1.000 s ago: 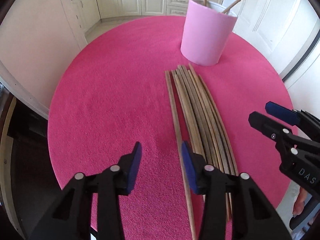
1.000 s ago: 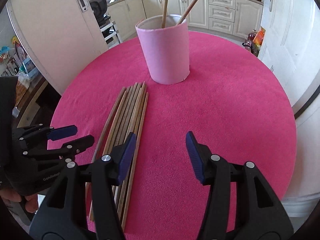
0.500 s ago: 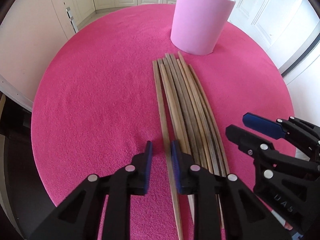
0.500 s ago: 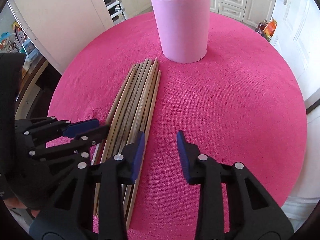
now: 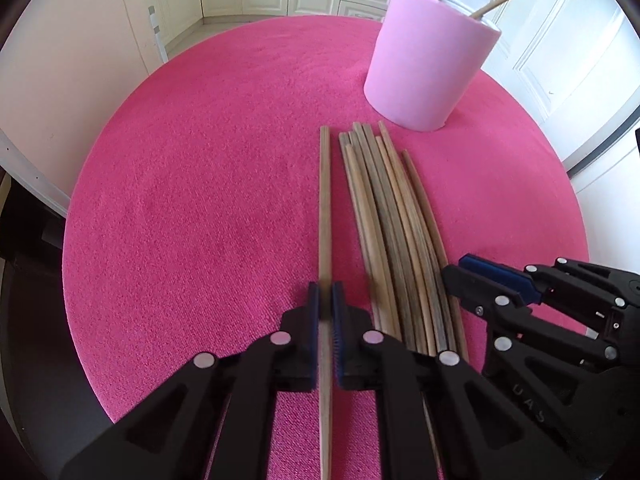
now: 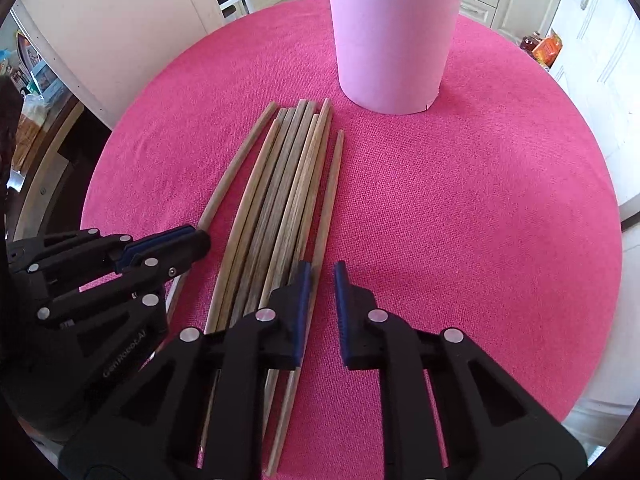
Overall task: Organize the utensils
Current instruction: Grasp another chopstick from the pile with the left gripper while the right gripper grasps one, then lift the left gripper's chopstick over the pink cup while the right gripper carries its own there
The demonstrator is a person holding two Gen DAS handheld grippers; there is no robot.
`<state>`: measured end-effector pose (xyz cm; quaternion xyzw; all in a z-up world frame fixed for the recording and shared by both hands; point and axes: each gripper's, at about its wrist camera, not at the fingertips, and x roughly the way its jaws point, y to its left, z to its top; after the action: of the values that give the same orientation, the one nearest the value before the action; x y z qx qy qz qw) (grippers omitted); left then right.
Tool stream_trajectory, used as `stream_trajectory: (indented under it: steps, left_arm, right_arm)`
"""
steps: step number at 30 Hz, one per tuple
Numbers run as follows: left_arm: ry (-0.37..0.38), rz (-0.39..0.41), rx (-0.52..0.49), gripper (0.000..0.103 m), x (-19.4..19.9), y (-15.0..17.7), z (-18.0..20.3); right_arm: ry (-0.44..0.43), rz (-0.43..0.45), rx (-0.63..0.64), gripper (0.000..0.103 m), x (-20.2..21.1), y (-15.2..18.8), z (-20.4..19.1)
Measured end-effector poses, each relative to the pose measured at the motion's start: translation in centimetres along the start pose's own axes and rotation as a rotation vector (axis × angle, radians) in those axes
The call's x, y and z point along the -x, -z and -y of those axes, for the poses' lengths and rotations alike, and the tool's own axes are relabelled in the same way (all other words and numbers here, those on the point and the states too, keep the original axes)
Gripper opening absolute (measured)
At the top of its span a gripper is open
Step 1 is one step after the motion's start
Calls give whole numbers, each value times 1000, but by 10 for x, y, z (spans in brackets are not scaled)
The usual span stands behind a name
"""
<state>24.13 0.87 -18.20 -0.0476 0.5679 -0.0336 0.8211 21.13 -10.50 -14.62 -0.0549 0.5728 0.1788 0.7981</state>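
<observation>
The left gripper [image 5: 326, 308] clamps 1 chopstick [image 5: 325, 208]; the right gripper [image 6: 322, 280] has been closing, fingers narrowly apart beside the bundle [image 6: 280, 200], so it may catch neighbours.

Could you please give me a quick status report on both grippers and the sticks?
Left gripper shut on one stick. Right gripper jaws closing around outermost stick, not yet pressing. Pink holder path clear.
</observation>
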Motion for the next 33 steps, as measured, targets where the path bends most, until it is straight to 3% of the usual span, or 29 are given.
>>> stream_trajectory:
  steps: [6,13,17,23,25,33]
  left_arm:
    - [7,7,8,7,4,5,-3]
    - [39,77,46,7,22,8,-22]
    - [78,174,52,7,47,7,-27]
    - [110,388,27,7,88,7,-22]
    - [101,416,15,7,94,1,-19]
    - [71,263,18,7,74,-15,-14]
  right_arm:
    - [19,-8,16,8,-5,-3,-3]
    - [-55,80,-27,5,12,4,14]
    - [-120,179,-40,5,37,8,25]
    - [-193,303,-67,4,69,8,43]
    - [-194,268,-59,4,67,5,42]
    - [-98,78,-8,5,14,-5,19]
